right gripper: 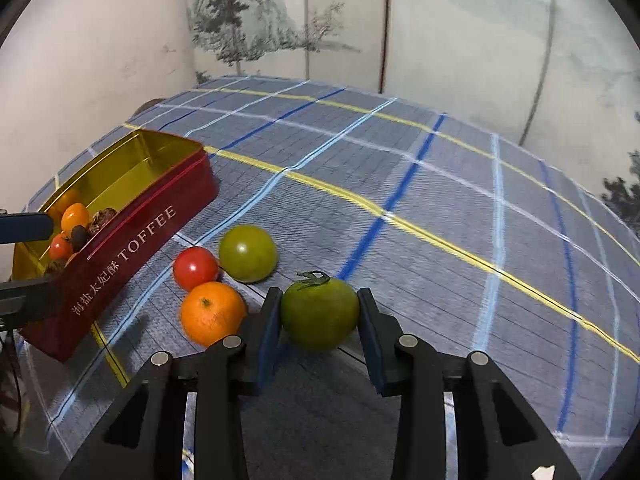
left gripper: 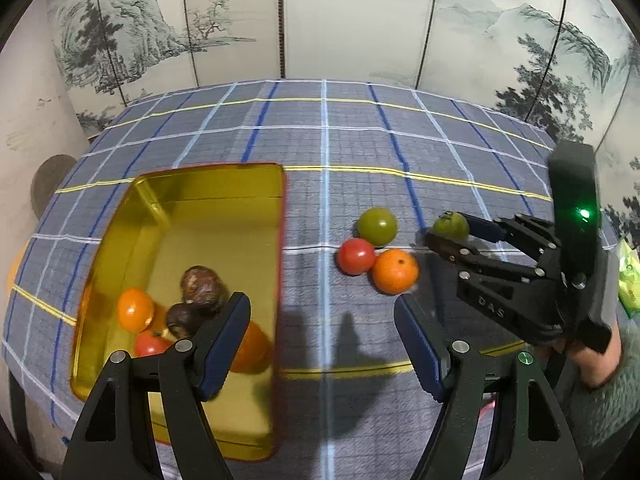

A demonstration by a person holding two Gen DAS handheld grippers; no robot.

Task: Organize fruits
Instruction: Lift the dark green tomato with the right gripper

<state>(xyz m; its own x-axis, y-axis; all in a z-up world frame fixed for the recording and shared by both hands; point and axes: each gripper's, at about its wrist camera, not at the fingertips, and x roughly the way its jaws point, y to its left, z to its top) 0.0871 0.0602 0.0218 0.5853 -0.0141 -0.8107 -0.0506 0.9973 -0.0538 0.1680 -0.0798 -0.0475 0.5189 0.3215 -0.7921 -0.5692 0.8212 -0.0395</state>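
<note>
My right gripper [right gripper: 319, 295] is shut on a green tomato with a stem [right gripper: 320, 314], which rests on the cloth with a pad against each side. The left wrist view shows that same gripper [left gripper: 450, 229] and tomato [left gripper: 452, 225] from the side. To its left lie a second green tomato [right gripper: 248, 254], a red tomato [right gripper: 196, 268] and an orange [right gripper: 212, 312], touching one another. A red toffee tin [right gripper: 132, 248] with a gold inside [left gripper: 208, 216] holds several fruits, among them an orange [left gripper: 135, 309] and a dark brown fruit [left gripper: 202, 284]. My left gripper [left gripper: 322, 304] hangs open over the tin's right wall, nothing between its fingers.
A blue plaid cloth [left gripper: 360, 140] covers the table. A painted folding screen [left gripper: 360, 20] stands behind its far edge. A person's hand [left gripper: 596, 364] holds the right gripper at the right, with a green bag [left gripper: 630, 280] beside it.
</note>
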